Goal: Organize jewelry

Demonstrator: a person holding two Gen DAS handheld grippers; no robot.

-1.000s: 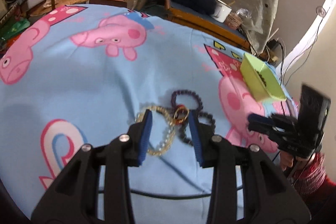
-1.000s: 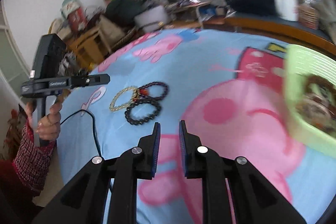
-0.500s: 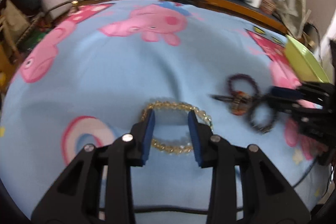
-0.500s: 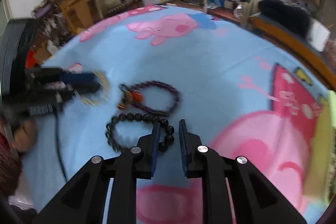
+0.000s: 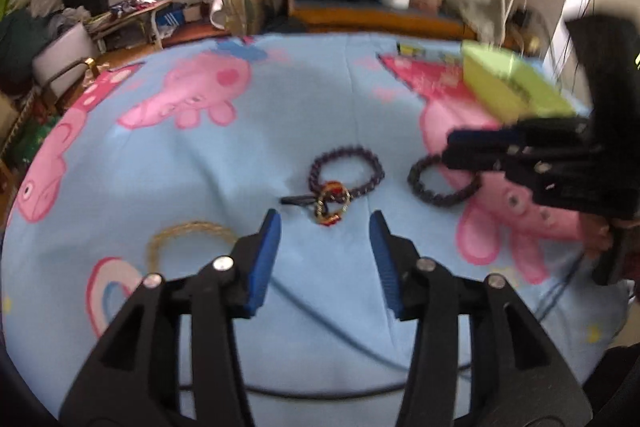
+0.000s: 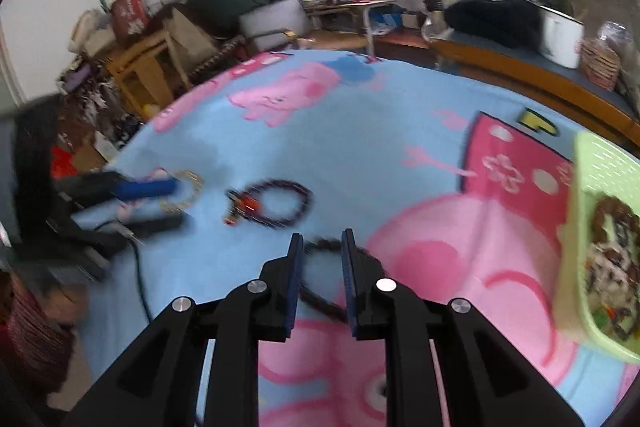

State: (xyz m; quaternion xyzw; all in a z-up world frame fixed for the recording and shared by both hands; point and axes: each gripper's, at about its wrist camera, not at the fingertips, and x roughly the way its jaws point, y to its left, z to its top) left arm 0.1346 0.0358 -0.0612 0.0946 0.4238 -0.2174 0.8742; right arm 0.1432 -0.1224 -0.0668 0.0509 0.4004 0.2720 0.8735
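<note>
Spread over the bed, the blue cartoon-pig blanket [image 5: 280, 131] is holding three bracelets that are waiting to be put away, while the green basket [image 6: 600, 187] at the far right edge is already carrying a heap of beaded pieces, so I judge the sorting to be partly done. Lying well apart from one another now are the gold bead bracelet [image 5: 188, 239] at the near left, the purple bracelet [image 5: 346, 173] with its red and gold charm in the middle, and the black bead bracelet [image 5: 440, 183] to the right. Above the charm, the left gripper [image 5: 324, 259] is hanging empty, its jaws having just been opening and now standing apart with nothing between them. Over at the black bracelet, the right gripper [image 6: 322, 277] is showing only a narrow gap, the jaws as closed as they go, straddling the beads without clearly pinching them. All three loose bracelets are left to carry to the basket.
</note>
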